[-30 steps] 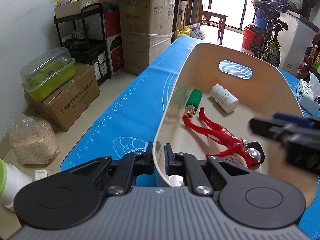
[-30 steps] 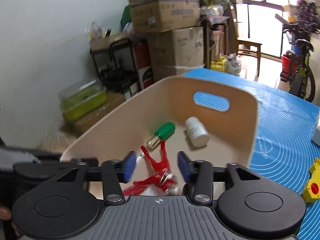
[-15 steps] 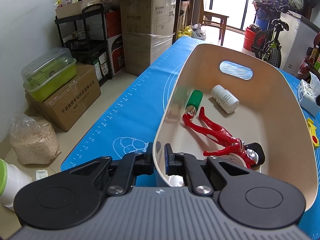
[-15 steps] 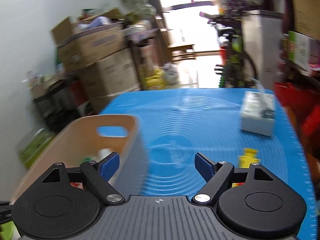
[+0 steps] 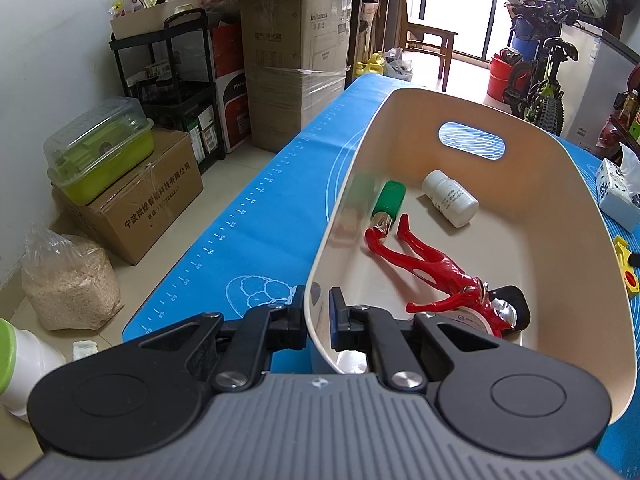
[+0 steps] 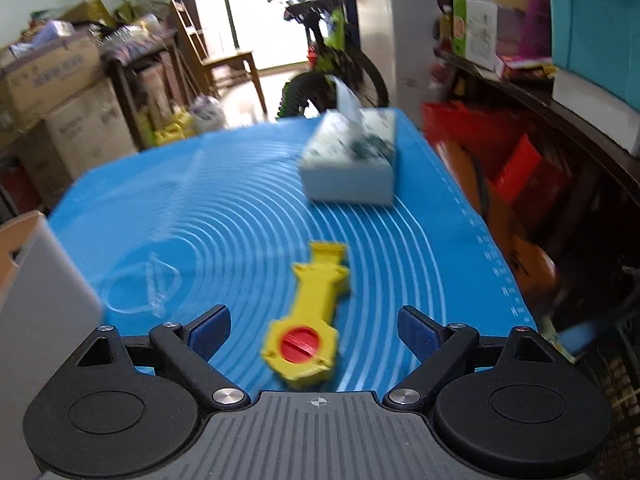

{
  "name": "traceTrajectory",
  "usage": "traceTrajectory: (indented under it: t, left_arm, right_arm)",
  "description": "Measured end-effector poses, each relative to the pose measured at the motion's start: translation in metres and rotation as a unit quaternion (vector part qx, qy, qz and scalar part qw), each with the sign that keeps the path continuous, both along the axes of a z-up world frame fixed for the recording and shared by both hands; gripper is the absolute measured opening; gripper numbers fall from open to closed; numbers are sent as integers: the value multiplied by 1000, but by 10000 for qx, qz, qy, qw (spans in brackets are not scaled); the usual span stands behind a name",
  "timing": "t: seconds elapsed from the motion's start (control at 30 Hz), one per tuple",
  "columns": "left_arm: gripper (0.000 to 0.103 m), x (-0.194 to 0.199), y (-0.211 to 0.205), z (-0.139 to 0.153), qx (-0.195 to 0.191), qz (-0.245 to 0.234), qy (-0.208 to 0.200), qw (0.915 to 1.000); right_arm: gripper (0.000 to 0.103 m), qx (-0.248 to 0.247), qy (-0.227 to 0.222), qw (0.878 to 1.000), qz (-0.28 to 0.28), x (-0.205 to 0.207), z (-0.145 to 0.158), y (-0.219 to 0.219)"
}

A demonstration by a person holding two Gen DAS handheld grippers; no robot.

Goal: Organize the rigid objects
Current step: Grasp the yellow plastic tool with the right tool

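My left gripper (image 5: 318, 320) is shut on the near rim of a cream tub (image 5: 592, 264) on the blue mat. In the tub lie a red figure (image 5: 436, 268), a green-capped tube (image 5: 388, 204), a white bottle (image 5: 450, 198) and a black-edged round thing under the figure. My right gripper (image 6: 314, 332) is open and empty, just above a yellow toy with a red dial (image 6: 310, 324) that lies on the mat between its fingers. The toy also shows in the left wrist view (image 5: 626, 264).
A tissue box (image 6: 352, 162) stands on the mat beyond the yellow toy. The tub's outer wall (image 6: 40, 280) is at the left of the right wrist view. The mat's right edge (image 6: 500, 264) drops to red and orange clutter. Boxes and shelves stand left of the table.
My right gripper left the tub, opened wider and swung right across the mat to the yellow toy. My left gripper kept its hold on the tub rim.
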State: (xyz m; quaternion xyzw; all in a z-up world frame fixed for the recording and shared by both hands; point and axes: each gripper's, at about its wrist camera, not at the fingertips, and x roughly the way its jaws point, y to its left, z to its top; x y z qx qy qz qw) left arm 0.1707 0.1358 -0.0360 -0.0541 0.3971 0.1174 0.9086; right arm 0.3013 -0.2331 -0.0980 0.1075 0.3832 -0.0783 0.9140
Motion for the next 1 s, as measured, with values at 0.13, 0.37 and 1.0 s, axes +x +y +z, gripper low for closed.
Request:
traceTrajectory:
  t: [0.13,0.37,1.0]
  left_arm:
    - [12,0,0,-1,-13,-3,0,10000]
    - [12,0,0,-2,-41,-20,11,10000]
    - [12,0,-1,-3,-23,8,12,10000]
  right_arm:
    - [91,-52,182,9998,57,-1,-16,0]
    - [87,-389,249,9986,261,-1,-29,17]
    - [53,-910,-93,9939,615,-5,-27,42]
